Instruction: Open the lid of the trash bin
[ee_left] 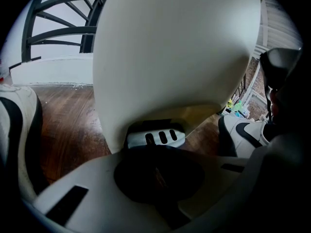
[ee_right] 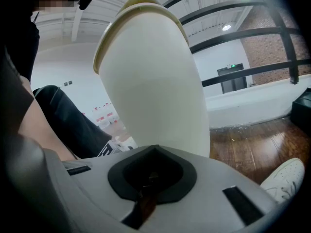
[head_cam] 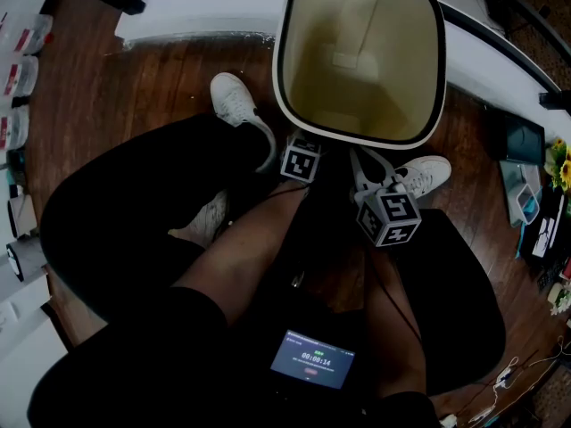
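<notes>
On floor [head_cam: 161, 78], trash bin [head_cam: 361, 56] upright, mouth upward, left tongs [ee_left: 156, 152], right tongs [ee_right: 151, 152], both clenched.

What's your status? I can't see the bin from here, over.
Both shut, empty: left tool at the pedal, right tool beside the trash bin. Bin mouth open, inside showing. White shoes either side, nothing blocking.

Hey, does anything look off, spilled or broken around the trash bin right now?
Nothing stands out. The trash bin stands open on the wooden floor, nothing looks spilled inside it, and no mess or damage shows around its foot pedal.
</notes>
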Tool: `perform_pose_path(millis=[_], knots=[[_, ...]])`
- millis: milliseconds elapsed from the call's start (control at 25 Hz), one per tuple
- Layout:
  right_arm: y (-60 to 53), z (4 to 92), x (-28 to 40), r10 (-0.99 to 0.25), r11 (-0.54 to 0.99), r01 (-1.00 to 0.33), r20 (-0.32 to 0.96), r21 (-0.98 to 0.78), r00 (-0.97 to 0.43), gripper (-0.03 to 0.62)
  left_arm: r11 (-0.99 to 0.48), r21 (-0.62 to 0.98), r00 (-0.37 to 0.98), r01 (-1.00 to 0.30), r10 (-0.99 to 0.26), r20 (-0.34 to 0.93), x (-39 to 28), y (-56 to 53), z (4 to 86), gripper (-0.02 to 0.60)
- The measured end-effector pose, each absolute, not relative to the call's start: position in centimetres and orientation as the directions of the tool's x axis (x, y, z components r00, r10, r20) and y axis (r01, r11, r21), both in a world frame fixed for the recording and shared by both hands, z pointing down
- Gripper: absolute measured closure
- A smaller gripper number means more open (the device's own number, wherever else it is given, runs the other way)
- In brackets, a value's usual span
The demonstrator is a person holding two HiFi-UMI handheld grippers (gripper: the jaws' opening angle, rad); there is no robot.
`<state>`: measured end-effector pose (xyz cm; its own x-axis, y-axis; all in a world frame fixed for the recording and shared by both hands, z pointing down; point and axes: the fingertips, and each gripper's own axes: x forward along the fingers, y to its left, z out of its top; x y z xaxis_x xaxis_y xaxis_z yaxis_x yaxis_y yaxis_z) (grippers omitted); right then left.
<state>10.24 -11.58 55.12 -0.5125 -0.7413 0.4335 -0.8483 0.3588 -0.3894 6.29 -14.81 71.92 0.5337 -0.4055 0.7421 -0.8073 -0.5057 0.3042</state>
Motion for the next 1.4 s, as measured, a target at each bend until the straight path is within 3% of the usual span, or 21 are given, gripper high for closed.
perform_pose_path(millis=[1000, 1240, 1400], knots=[[-11.1, 54.4, 9.2, -0.725, 0.389, -0.845, 0.445, -0.365, -0.526, 0.577, -0.534, 0.340, 0.599, -0.774, -0.446, 0.665, 6.3, -14.6, 68.8, 0.545], [-9.6, 53.5, 8.7, -0.688, 0.438, -0.839, 0.480, -0.322, -0.544, 0.577, -0.670, 0.326, 0.691, -0.667, -0.393, 0.607, 6.9, -11.5, 64.4, 0.544], [-8.1, 50.6, 7.4, -0.690, 0.487, -0.816, 0.437, -0.311, -0.578, 0.577, -0.734, 0.269, 0.721, -0.623, -0.406, 0.562, 5.6, -9.1, 58.7, 0.544]])
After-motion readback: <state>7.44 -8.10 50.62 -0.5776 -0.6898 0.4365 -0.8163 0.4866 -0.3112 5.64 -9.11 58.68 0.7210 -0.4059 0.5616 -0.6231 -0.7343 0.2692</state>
